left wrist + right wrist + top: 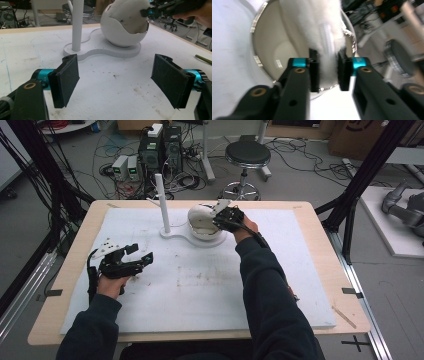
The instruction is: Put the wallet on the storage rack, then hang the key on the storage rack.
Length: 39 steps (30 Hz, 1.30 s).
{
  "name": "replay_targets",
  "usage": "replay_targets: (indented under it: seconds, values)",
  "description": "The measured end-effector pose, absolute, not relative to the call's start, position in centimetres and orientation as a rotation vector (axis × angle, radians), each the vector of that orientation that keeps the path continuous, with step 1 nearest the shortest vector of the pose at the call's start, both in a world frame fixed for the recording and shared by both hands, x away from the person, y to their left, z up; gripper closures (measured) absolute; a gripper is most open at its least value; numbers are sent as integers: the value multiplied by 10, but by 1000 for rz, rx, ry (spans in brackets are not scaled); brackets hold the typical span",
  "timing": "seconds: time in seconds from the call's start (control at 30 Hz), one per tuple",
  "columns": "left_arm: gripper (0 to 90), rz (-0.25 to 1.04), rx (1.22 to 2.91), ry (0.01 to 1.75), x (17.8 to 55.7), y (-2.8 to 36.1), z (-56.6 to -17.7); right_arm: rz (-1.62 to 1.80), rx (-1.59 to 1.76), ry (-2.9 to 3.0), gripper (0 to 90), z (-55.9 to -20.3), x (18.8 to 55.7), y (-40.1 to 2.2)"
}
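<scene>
My right gripper [327, 72] is at the open top of the white spherical shell [204, 221], which sits on the round end of a white base plate [100, 51] at the far middle of the table [65, 270]. Between the jaws is a white fluffy item [322, 32] with a ribbed zipper-like strip down its middle; the jaws stand narrow and the pads [314, 70] bracket it, pinching the pile. I judge the grip is taken this way so that the soft item can be fed down into the shell's cream-coloured hollow, where most of it already hangs. The right forearm reaches forward across the white mat [200, 280], wrist bent so the gripper points down and toward the shell's opening. My left gripper [115, 80] is parked low over the mat at the near left, jaws wide apart and holding nothing, aimed at the shell and the upright white post [162, 202]; I judge it is kept clear there to avoid disturbing the base.
</scene>
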<state>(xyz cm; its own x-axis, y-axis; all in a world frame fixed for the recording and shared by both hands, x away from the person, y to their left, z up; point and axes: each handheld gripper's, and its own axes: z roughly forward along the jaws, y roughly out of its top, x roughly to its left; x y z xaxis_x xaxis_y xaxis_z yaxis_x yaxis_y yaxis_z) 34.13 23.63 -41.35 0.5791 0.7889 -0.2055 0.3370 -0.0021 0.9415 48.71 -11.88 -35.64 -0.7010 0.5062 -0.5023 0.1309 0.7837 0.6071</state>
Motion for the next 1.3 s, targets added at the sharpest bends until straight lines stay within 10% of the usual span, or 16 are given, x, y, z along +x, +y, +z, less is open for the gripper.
replay_targets:
  seconds: [0.1, 0.43, 1.3]
  values:
    - [218, 465, 1593, 973, 341, 237, -413, 803, 599, 2305, 520, -350, 482, -128]
    - [238, 444, 1586, 970, 341, 237, -413, 1094, 978, 2165, 278, -332, 435, -208]
    - [203, 471, 1594, 992, 341, 238, -414, 1037, 1187, 2034, 235, -384, 329, -315]
